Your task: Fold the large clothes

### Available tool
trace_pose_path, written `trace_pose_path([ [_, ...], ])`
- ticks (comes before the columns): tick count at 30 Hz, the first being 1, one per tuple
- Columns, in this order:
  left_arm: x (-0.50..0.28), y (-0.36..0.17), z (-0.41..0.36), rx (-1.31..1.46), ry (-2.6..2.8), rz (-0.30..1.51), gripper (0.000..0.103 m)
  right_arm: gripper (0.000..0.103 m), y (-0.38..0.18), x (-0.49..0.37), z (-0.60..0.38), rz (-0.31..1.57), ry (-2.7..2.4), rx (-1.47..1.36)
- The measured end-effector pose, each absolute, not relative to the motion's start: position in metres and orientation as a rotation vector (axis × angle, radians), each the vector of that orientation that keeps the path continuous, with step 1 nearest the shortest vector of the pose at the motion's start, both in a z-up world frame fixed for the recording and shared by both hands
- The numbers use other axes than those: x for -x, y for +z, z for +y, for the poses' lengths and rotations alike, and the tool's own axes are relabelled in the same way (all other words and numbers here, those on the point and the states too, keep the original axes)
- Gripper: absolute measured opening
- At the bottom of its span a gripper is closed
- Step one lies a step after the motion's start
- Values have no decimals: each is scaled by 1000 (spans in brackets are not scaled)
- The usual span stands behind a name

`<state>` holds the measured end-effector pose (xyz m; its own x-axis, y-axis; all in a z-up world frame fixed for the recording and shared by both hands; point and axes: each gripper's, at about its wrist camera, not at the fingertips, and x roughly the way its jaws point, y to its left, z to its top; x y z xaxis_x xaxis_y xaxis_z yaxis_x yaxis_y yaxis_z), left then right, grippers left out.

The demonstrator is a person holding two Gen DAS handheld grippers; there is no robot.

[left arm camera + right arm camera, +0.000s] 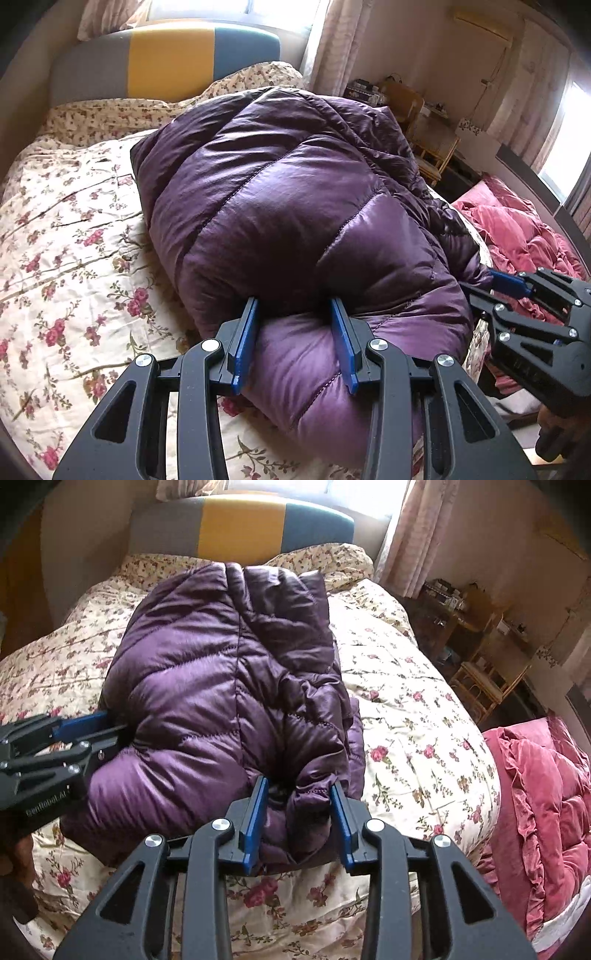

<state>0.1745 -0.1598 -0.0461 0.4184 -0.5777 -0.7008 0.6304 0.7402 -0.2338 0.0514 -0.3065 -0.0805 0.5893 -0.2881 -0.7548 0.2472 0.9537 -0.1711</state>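
Observation:
A puffy purple down jacket lies folded into a thick bundle on the flowered bed. My left gripper is shut on a bulging fold at the bundle's near edge, both blue pads sunk into the fabric. The right wrist view shows the jacket with my right gripper at its near right corner. These jaws stand apart with a crumpled fold loose between them, a dark gap beside the left pad. Each gripper also shows in the other's view: the right gripper and the left gripper.
The flowered bedspread spreads around the jacket. A grey, yellow and teal headboard stands behind it. A pink quilt lies on the right beyond the bed's edge. A wooden chair and a cluttered desk stand by the wall.

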Motion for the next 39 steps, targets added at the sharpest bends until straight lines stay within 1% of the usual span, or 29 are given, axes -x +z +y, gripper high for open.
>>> trace_pose_path([
  [11, -175, -39, -158, -73, -766, 843, 38, 32, -59, -74, -301, 841, -354, 59],
  [15, -175, -36, -158, -83, -780, 840, 38, 38, -49, -78, -306, 811, -396, 50],
  [19, -174, -34, -161, -99, -793, 835, 38, 39, -39, -86, -310, 783, -404, 35],
  [21, -174, -33, -160, -89, -799, 839, 38, 44, -35, -92, -310, 768, -400, 25],
  [30, -177, -19, -151, -58, -846, 831, 38, 41, -34, -145, -310, 762, -375, 23],
  [36, -195, -1, -131, 31, -829, 816, 38, 34, -50, -165, -319, 817, -384, 9],
  [39, -215, 0, -124, 68, -771, 827, 38, 33, -57, -166, -322, 834, -385, 12],
])
